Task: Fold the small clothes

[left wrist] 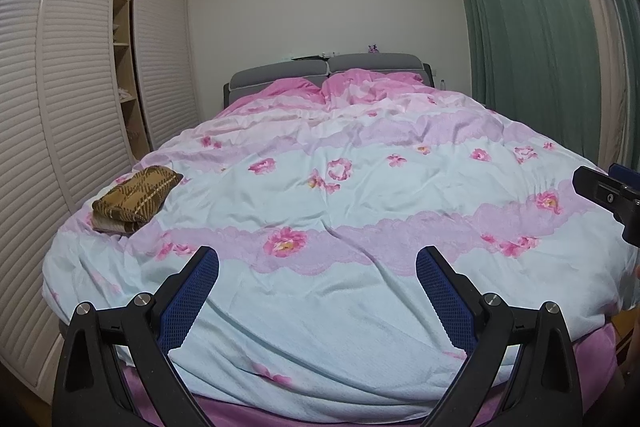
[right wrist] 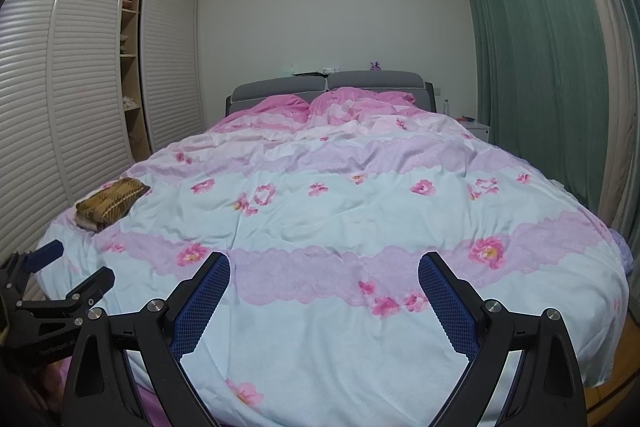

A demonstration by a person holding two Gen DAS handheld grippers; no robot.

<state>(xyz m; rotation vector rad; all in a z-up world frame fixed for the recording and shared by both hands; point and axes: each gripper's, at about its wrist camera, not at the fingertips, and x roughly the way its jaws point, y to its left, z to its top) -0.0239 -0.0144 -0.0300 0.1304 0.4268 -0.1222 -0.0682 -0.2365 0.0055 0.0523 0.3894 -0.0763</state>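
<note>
- Left wrist view: the left gripper (left wrist: 317, 267) hangs released and empty over the foot of the bed (left wrist: 360, 195). The only garment in sight, a brown plaid folded cloth (left wrist: 134, 199), lies at the bed's left edge, well apart.
- Right wrist view: the right gripper (right wrist: 324, 273) is likewise spread, holding nothing. Judged between items; the next move calls for fetching an unfolded piece, none visible here.
</note>
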